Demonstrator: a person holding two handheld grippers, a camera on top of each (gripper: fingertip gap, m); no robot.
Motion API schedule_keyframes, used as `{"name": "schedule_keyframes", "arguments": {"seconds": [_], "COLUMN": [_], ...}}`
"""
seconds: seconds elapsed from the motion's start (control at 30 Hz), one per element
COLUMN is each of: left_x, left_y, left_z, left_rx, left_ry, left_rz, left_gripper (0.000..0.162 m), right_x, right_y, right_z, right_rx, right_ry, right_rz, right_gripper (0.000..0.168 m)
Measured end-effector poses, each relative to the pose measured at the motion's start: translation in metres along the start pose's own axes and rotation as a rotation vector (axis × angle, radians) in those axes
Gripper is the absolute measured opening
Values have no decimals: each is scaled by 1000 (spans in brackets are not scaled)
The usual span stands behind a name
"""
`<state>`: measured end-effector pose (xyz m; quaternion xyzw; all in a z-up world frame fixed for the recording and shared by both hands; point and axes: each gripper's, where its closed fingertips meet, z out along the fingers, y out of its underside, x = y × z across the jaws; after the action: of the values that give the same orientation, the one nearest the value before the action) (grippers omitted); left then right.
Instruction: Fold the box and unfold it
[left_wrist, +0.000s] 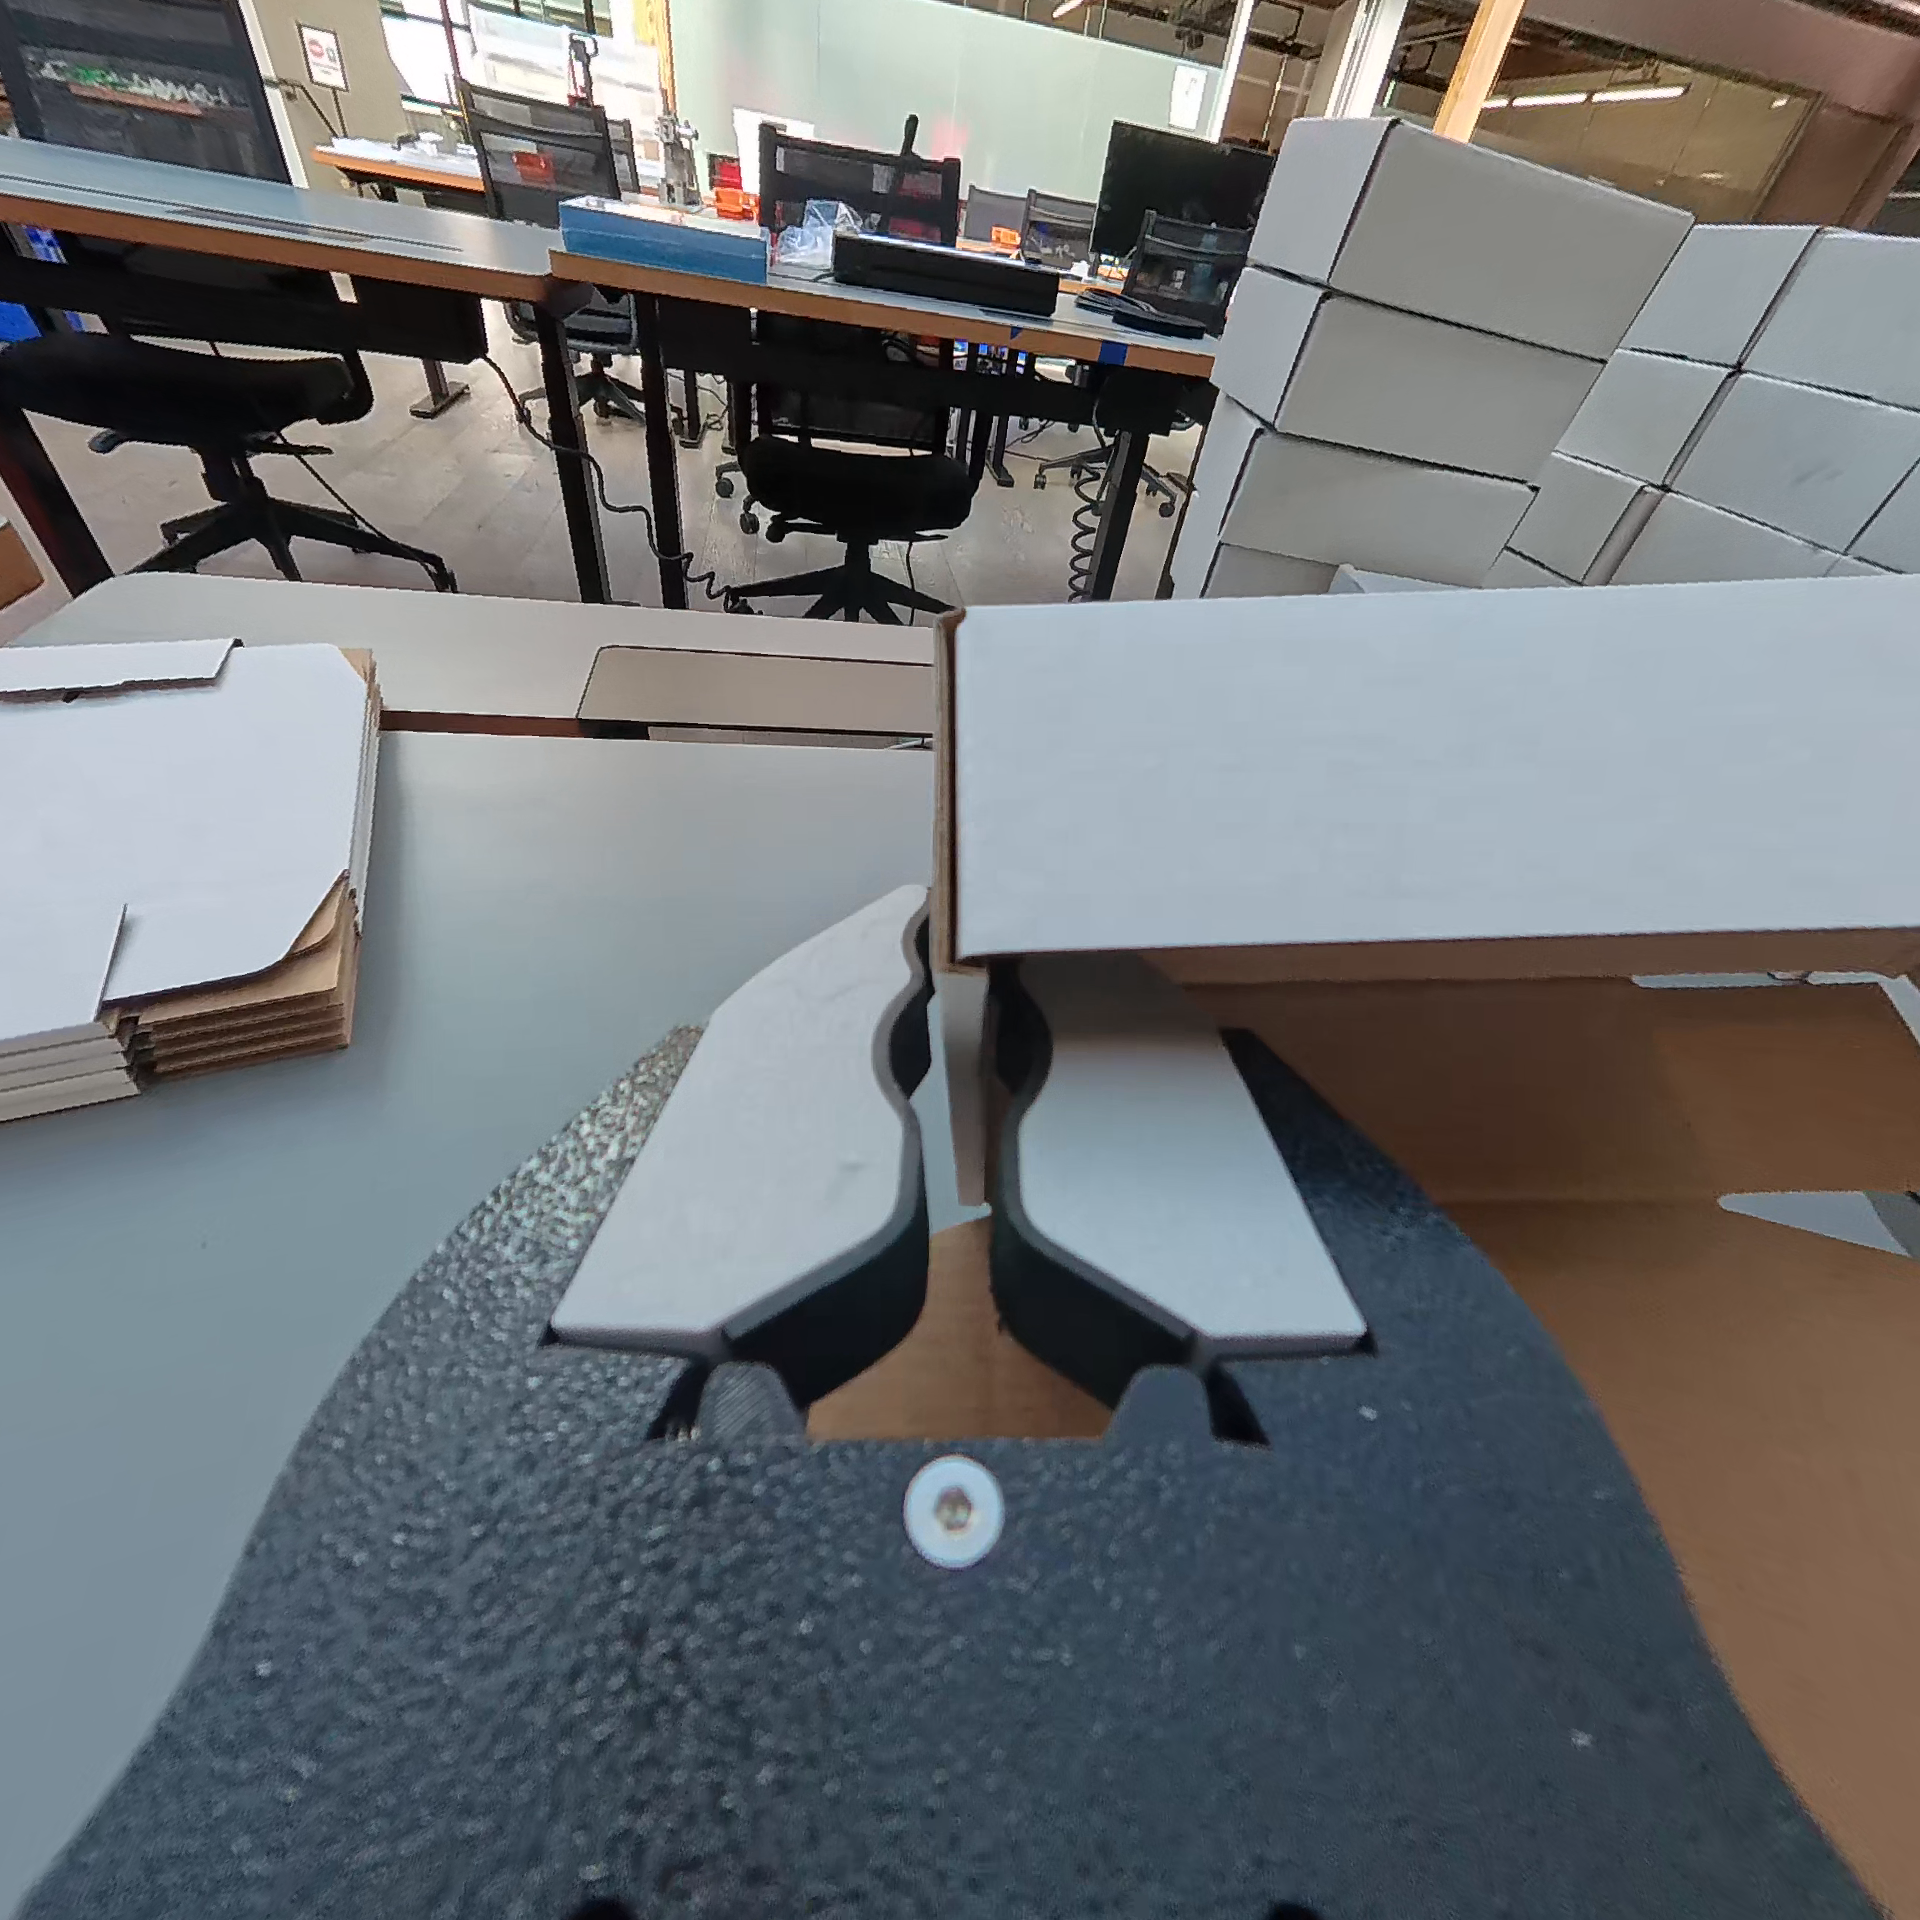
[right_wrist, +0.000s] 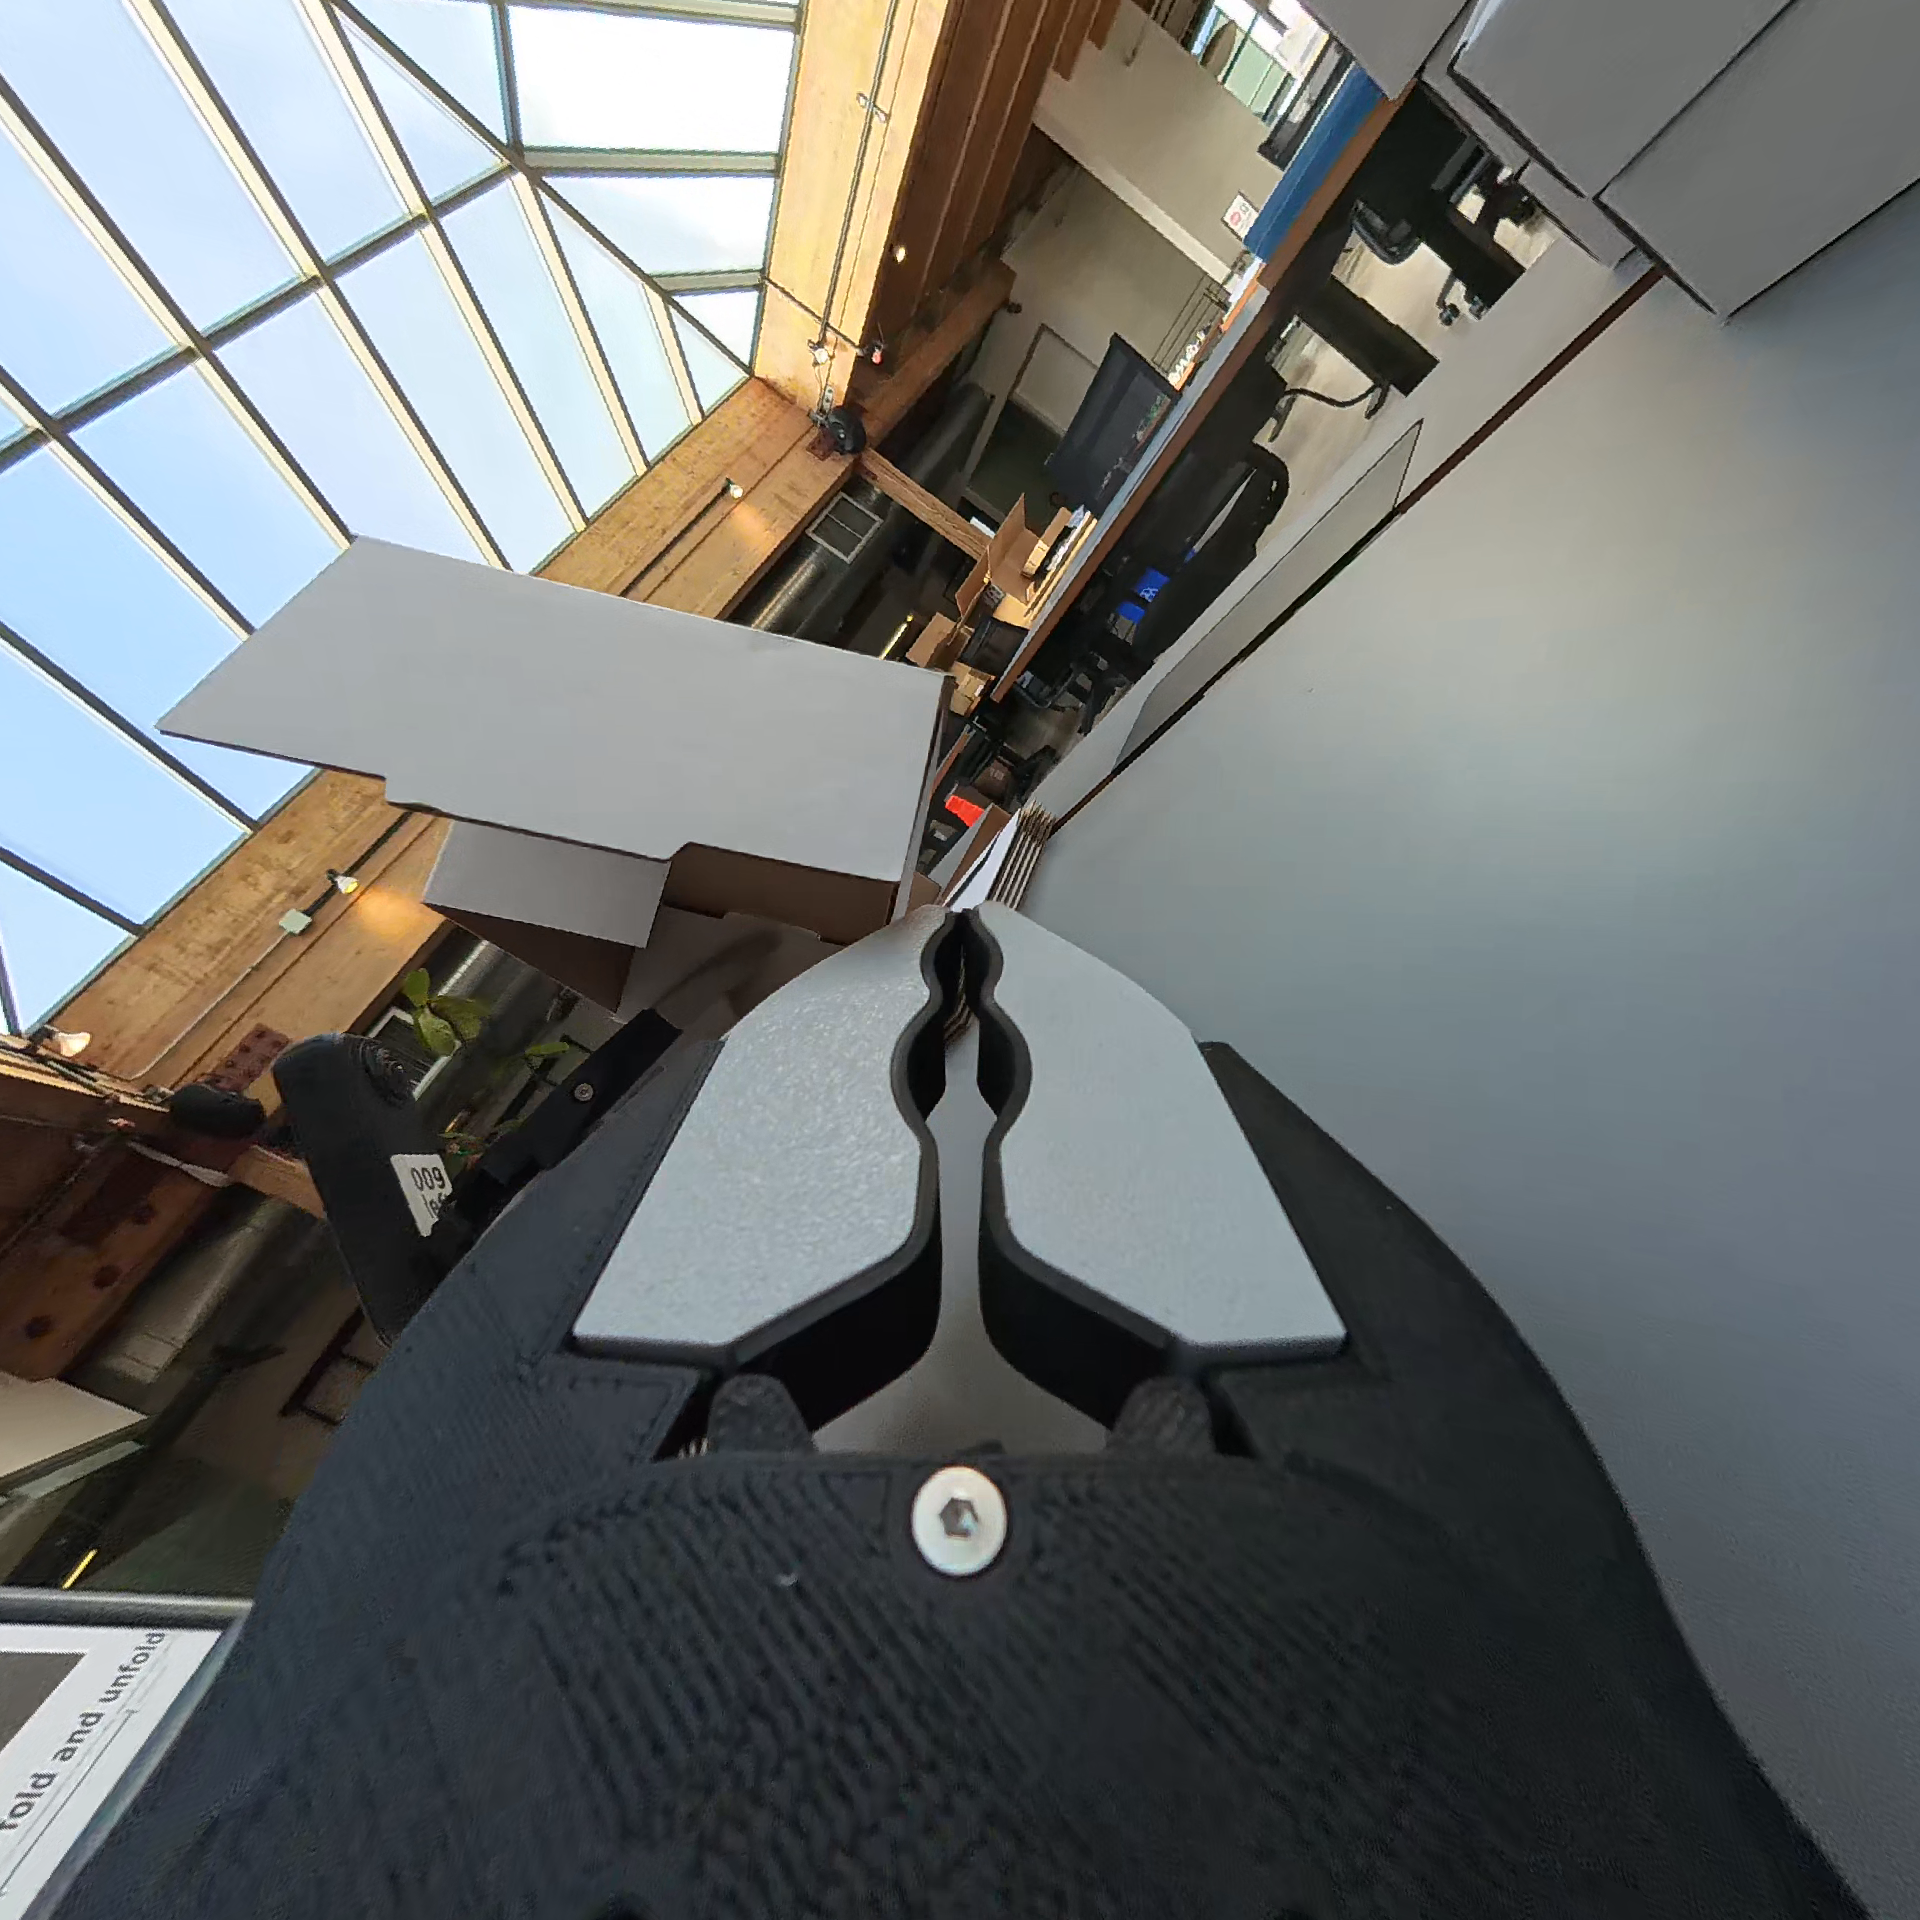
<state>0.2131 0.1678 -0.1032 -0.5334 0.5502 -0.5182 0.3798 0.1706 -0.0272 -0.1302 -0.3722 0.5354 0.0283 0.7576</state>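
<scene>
The box (left_wrist: 1403, 779) is cardboard, white outside and brown inside, and stands partly folded on the grey table (left_wrist: 571, 935) at the right. Its white back panel stands up over the brown floor (left_wrist: 1558, 1143). My left gripper (left_wrist: 961, 966) is shut on a narrow white side flap (left_wrist: 966, 1081) at the box's left corner. In the right wrist view, which is rolled on its side, the box (right_wrist: 582, 696) shows to the left beyond my right gripper (right_wrist: 961, 925). The right gripper's fingertips meet just beside the box's corner, and I see nothing held between them.
A stack of flat unfolded boxes (left_wrist: 177, 852) lies at the left of the table; it also shows in the right wrist view (right_wrist: 1023, 831). Folded white boxes (left_wrist: 1455, 312) are piled at the back right. Desks and office chairs (left_wrist: 852, 488) stand beyond the table's far edge.
</scene>
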Motion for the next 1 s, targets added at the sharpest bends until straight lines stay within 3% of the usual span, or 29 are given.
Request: {"name": "schedule_keyframes", "arguments": {"seconds": [0.17,0.47,0.7,0.83,1.0], "left_x": [-1,9,18,27,28], "left_y": [7,14,18,14,13], "left_z": [1,1,-1,-3,-3], "left_rx": [-17,-28,-36,-24,-50], "left_ry": [-27,-42,-31,-21,-26], "left_rz": [62,192,249,244,219], "left_gripper": [8,8,8,7,7], "right_x": [-4,-1,-4,-4,-1], "right_y": [-2,-12,-7,9,26], "right_z": [-2,-13,-16,-12,-2], "right_rx": [-10,-16,-71,-195,-300], "right_ry": [36,254,277,339,441], "right_rz": [-152,-599,-848,-1091,-1603], "right_gripper": [0,0,0,0,0]}}
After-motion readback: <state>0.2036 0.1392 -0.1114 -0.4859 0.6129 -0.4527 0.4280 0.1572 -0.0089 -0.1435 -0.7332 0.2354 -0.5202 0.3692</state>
